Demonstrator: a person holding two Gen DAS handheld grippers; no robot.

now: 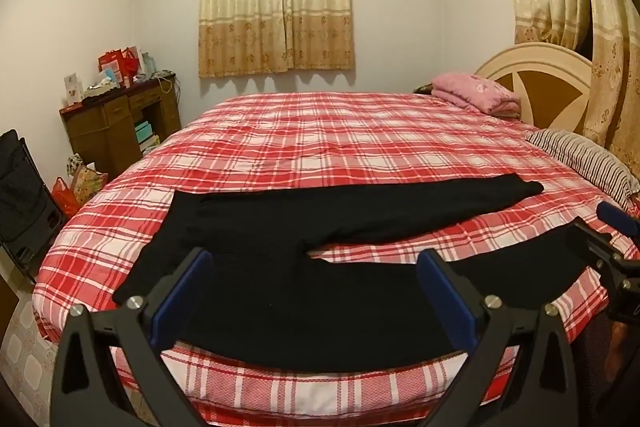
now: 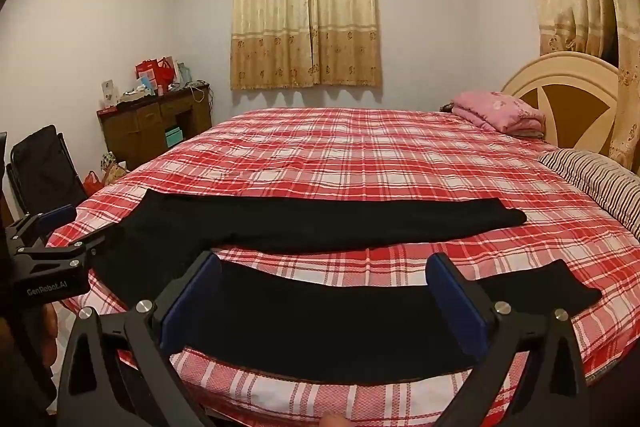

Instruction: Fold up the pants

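Note:
Black pants [image 1: 304, 227] lie flat on the red plaid bed [image 1: 328, 147], waist to the left, the two legs spread apart toward the right. In the right wrist view the pants [image 2: 320, 227] show the far leg and the near leg. My left gripper [image 1: 316, 299] is open above the waist and near leg, holding nothing. My right gripper [image 2: 324, 303] is open above the near leg, holding nothing. The right gripper shows at the right edge of the left wrist view [image 1: 616, 247]; the left one shows at the left edge of the right wrist view [image 2: 52, 239].
A folded pink blanket [image 1: 476, 93] and a striped pillow [image 1: 584, 155] lie by the round headboard [image 1: 548, 83]. A cluttered wooden desk [image 1: 120, 119], bags on the floor [image 1: 76, 187] and a black folding chair [image 1: 24, 195] stand left of the bed.

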